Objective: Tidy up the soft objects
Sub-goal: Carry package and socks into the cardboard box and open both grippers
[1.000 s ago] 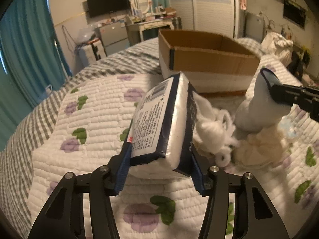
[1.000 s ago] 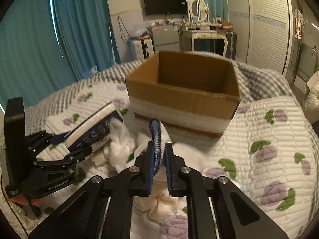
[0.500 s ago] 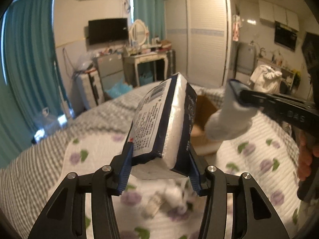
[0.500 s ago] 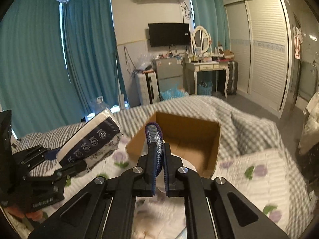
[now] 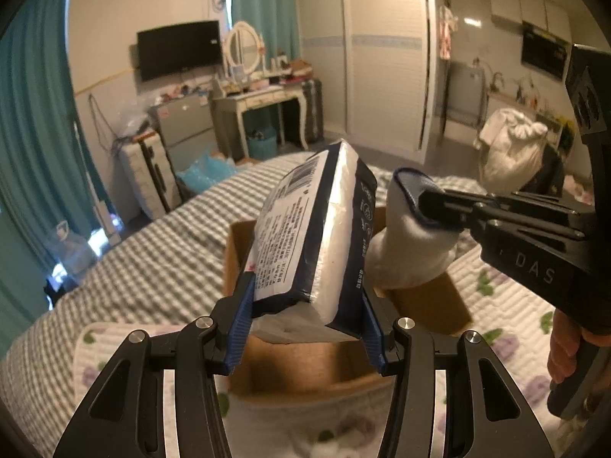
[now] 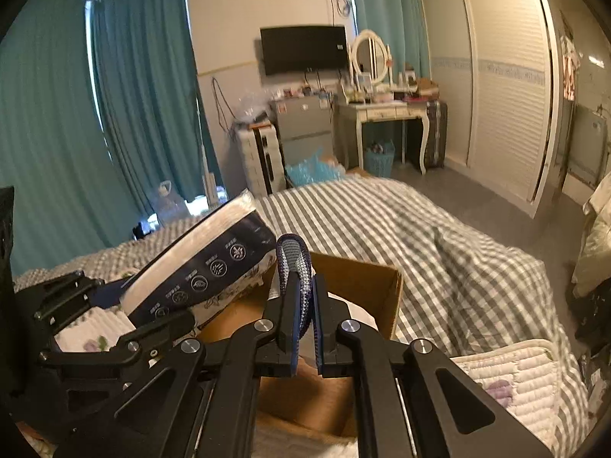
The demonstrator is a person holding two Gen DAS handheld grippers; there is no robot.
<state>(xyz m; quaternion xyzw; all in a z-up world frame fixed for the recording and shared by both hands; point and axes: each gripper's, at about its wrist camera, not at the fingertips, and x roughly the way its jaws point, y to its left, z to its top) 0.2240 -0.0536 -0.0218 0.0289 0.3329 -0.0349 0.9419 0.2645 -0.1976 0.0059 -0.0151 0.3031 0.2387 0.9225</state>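
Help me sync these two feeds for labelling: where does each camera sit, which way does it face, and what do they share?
Left wrist: on the left gripper, looking along its jaws, shut on a tissue pack, over the cardboard box; a hand shows at right.
Right wrist: on the right gripper, looking along jaws shut on a white sock, towards the TV; no hand is visible.
Shared: box, pack, sock, TV, checked bedspread, each other's gripper.
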